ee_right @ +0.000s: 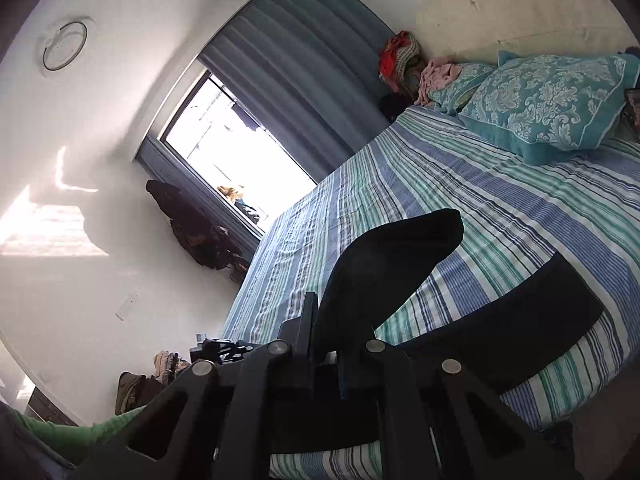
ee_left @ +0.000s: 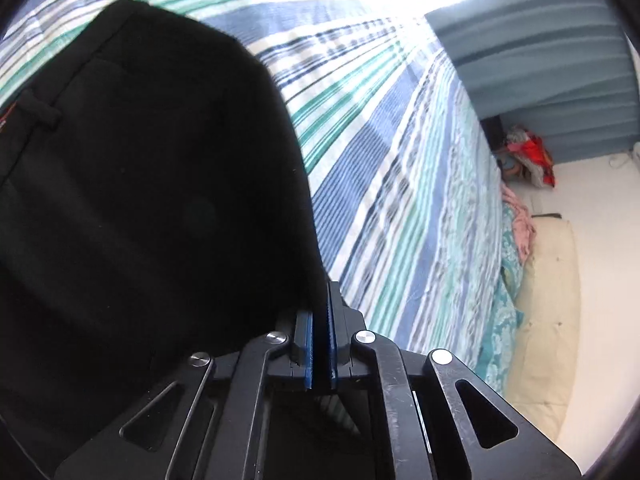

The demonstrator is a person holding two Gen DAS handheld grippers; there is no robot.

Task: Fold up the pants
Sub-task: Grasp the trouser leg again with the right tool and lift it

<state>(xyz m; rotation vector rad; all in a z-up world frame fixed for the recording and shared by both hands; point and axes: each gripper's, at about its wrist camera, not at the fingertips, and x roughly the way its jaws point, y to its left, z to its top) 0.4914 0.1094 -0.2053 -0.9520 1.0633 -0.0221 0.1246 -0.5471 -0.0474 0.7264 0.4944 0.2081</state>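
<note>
Left wrist: pants (ee_left: pixel 152 200) featureless black.

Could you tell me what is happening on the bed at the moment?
A person is folding black pants on a striped bedsheet, with a handheld gripper in each hand. The right gripper is shut on a part of the pants, lifted above the sheet, while the rest lies flat. The left gripper is shut on the fabric edge.
</note>
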